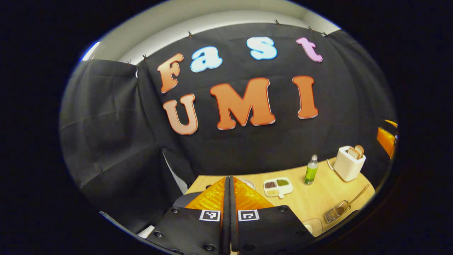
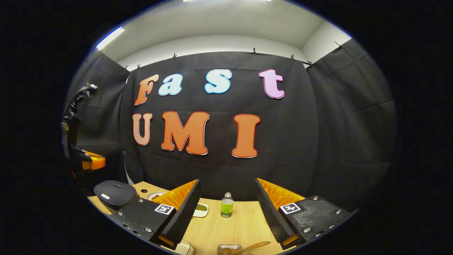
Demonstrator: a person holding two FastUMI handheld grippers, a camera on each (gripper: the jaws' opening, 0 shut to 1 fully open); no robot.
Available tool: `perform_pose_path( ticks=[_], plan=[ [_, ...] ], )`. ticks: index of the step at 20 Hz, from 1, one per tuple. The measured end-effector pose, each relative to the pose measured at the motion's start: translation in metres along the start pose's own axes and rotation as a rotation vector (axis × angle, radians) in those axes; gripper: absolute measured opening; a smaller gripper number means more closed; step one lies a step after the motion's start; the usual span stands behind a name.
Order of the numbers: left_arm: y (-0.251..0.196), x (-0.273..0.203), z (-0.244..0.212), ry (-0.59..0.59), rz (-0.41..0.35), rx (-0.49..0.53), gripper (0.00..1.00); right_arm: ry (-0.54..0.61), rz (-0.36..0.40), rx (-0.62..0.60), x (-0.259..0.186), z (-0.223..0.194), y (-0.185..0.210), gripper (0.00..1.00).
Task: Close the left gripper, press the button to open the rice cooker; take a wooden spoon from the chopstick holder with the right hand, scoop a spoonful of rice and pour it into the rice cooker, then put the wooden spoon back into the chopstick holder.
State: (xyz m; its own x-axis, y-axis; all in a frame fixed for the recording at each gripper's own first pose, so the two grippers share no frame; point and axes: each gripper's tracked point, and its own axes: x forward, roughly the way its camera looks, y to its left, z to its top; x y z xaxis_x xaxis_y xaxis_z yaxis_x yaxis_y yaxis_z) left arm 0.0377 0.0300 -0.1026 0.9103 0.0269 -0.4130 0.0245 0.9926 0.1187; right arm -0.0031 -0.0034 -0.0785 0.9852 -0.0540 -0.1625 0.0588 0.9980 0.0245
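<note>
Black cloth walls close in a pale wooden surface [image 1: 318,198], with a white ceiling above. I have my left gripper [image 1: 229,184] fully closed with nothing between its fingers, which is the fist-like shape the button press wants; my right gripper [image 2: 228,198] stands wide open and empty. In the right gripper view the rice cooker [image 2: 115,194] sits at the left end of the surface, its dark lid down, with a pale button [image 2: 105,196] on top, so I judge the opening press is the step in hand and not yet done. To do it well I would bring the closed tips straight down on that button, square and centred, so they do not skid off the rounded lid, and keep the right gripper clear of the lid as it swings. The wooden spoon [image 2: 247,248] lies at the bottom edge of the right gripper view, its handle angled out of a wire chopstick holder [image 1: 336,211], below the right gripper. Counting: one rice cooker, one wooden spoon, one chopstick holder, one green bottle [image 2: 227,205], one divided dish [image 1: 278,187] with three compartments of grains, and one toaster [image 1: 349,163] holding two slices of bread [image 1: 356,151].
</note>
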Motion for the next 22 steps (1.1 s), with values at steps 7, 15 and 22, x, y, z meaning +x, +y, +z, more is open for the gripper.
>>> perform_pose_path(
  ticks=[7, 15, 22],
  plan=[
    [0.045, 0.047, -0.082, 0.438, -0.078, -0.176, 0.05, 0.036, -0.04, -0.002, 0.003, -0.014, -0.011, 0.93],
    [0.066, 0.045, -0.165, 0.894, -0.119, -0.355, 0.05, 0.112, -0.098, -0.027, 0.0, -0.04, -0.029, 0.93],
    [0.068, 0.044, -0.198, 1.015, -0.134, -0.44, 0.05, 0.178, -0.124, -0.027, -0.003, -0.064, -0.028, 0.93]
  ],
)
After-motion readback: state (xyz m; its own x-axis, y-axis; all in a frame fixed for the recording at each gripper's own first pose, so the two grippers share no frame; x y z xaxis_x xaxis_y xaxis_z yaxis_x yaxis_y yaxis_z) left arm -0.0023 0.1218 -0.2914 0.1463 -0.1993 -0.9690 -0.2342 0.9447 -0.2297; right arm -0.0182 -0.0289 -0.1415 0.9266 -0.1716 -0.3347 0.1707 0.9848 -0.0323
